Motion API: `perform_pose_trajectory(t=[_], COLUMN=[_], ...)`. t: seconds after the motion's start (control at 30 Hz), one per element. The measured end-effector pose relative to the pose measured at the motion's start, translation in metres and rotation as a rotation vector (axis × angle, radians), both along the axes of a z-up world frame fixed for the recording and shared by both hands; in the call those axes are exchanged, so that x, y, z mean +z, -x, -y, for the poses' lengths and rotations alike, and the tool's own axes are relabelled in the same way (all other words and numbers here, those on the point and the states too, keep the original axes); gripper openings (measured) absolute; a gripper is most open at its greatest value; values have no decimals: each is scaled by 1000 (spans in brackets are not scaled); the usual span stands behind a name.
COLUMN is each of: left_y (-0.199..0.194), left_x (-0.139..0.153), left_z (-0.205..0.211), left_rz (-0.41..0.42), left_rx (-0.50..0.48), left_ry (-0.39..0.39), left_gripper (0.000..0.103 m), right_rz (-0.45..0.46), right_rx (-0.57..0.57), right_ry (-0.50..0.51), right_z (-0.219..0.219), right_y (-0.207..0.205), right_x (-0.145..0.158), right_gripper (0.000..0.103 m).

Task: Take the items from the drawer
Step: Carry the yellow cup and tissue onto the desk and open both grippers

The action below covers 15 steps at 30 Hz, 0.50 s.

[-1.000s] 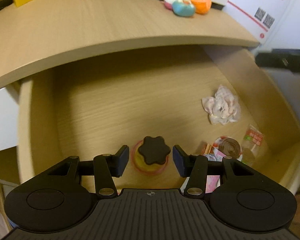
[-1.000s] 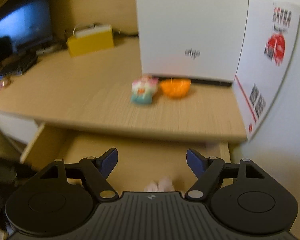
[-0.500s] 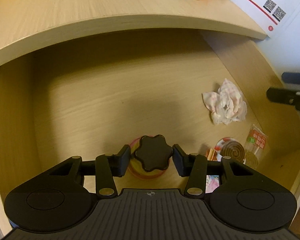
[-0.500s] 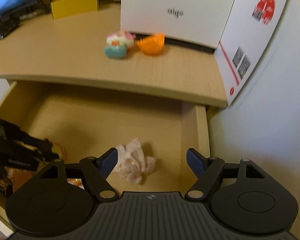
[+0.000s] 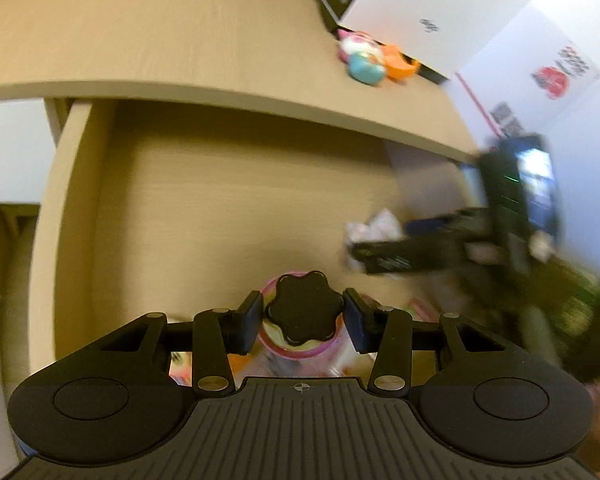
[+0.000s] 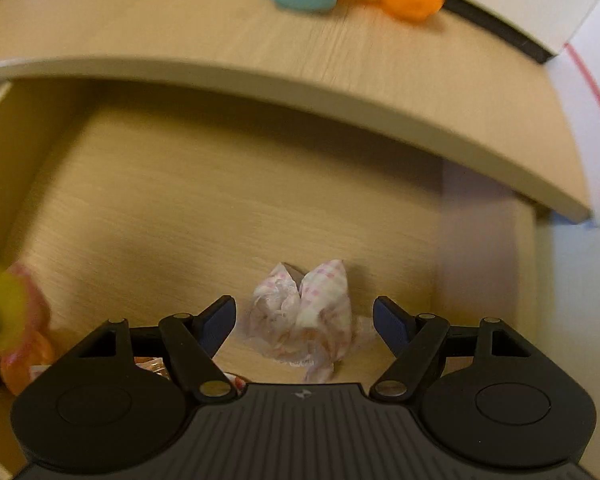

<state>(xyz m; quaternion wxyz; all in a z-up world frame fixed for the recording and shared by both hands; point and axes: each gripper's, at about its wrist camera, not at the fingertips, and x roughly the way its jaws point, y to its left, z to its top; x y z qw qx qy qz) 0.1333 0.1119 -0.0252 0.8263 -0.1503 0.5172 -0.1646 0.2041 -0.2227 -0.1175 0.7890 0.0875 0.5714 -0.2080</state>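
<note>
While open, drawer (image 6: 228, 200) holds crumpled wrapper (image 6: 304, 320) (pink-checked), lidded cup (image 5: 300, 320).

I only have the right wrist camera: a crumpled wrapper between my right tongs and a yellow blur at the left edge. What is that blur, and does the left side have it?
Observer: It is a yellow cup with a pink rim and a black flower-shaped cap. The left tongs are closing on the cap, pads against its sides.
Operator: Anything else under there in the drawer?
Observer: Pink packets show beside and beneath the left tongs, too blurred to identify.
Operator: How does my right side look from that camera?
Observer: The right tongs reach in from the right, tips over the crumpled wrapper. Blur hides any contact.
</note>
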Motion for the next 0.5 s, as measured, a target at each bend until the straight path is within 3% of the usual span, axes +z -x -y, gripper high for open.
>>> perform_pose_trajectory(t=[0.03,0.1,0.2,0.3,0.5], left_y=[5,14,19,18,8], left_x=[2,3,4,3,23], left_z=[1,6,8,6,-2], left_rz=[0,7,10,15,81], left_rx=[-5,-12,-13,-20,-41], left_ry=[5,-3,-16,-22,1], left_gripper=[48,48,48,48,48], right_rz=[-16,-45,-32,0,149], right_rx=[0,-6,-19,-32,-112], right_ry=[-8,-21,-58,-33,2], right_z=[1,3,0,-10,-26], right_y=[-2,-2,5,19,57], right_x=[-5,-12,-9,8,68], right_gripper=[73,45,26,17,15])
